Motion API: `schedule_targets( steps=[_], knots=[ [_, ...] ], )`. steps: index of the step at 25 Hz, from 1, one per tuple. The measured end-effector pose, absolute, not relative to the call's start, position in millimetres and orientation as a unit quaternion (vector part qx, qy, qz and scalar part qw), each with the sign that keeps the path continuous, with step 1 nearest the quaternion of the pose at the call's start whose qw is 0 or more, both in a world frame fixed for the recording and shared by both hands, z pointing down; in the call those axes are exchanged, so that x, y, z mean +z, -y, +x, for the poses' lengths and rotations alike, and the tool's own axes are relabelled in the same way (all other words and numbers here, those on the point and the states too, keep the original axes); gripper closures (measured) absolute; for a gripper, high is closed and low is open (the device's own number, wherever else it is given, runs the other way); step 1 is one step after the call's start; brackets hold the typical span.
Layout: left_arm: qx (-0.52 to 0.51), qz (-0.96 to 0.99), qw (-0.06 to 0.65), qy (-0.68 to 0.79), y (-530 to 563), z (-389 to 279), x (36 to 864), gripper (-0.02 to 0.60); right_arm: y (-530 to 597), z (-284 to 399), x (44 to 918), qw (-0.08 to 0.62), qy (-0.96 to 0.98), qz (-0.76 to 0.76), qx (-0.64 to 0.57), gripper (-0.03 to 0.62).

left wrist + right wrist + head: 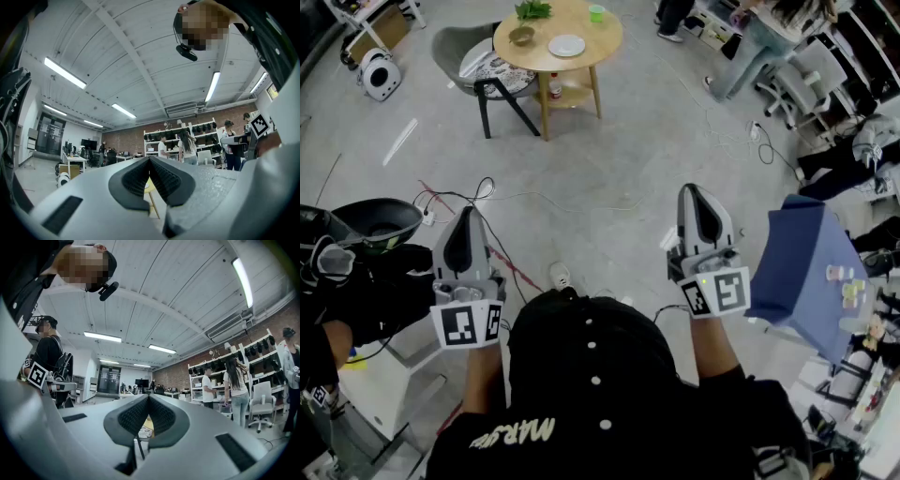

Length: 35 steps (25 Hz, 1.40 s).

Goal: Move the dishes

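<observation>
The dishes sit on the round wooden tabletop (pixel 586 26) far ahead across the floor: a white plate (pixel 567 45), a dark bowl (pixel 522 36), which may hold something, and a small green cup (pixel 596 12), with leafy greens (pixel 532 9) behind them. A grey chair (pixel 473 56) stands just beside it. The left gripper (pixel 469 214) and right gripper (pixel 694 192) are held low, well apart from the dishes, each with its fingers pressed together on nothing.

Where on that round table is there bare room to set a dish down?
Bare wood shows at the table's right rim, between cup and plate, and in the middle. Plant and bowl crowd the left side.
</observation>
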<state>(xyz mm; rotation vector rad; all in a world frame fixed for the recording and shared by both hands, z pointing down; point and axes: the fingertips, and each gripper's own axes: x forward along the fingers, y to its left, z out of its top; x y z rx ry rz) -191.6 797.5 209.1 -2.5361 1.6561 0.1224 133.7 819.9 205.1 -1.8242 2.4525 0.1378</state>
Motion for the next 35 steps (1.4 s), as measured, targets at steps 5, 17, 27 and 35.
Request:
schedule_targets(
  steps=[5, 17, 27, 35],
  knots=[
    [0.038, -0.836, 0.055, -0.545, -794.4, -187.8, 210.6, 0.578, -817.0, 135.1, 207.5, 0.044, -0.802, -0.594, 0.042, 0.608],
    [0.031, -0.838, 0.053, -0.541, -785.6, -187.4, 216.4, 0.578, -812.6, 136.9, 218.8, 0.048, -0.797, -0.602, 0.026, 0.599],
    [0.025, -0.839, 0.049, -0.542, -754.6, -197.3, 222.5, 0.578, -779.6, 140.1, 223.0, 0.050, -0.785, -0.618, 0.021, 0.279],
    [0.027, -0.842, 0.048, -0.537, -716.7, -208.1, 225.6, 0.578, -744.9, 125.7, 221.8, 0.042, -0.784, -0.618, 0.031, 0.243]
  ],
)
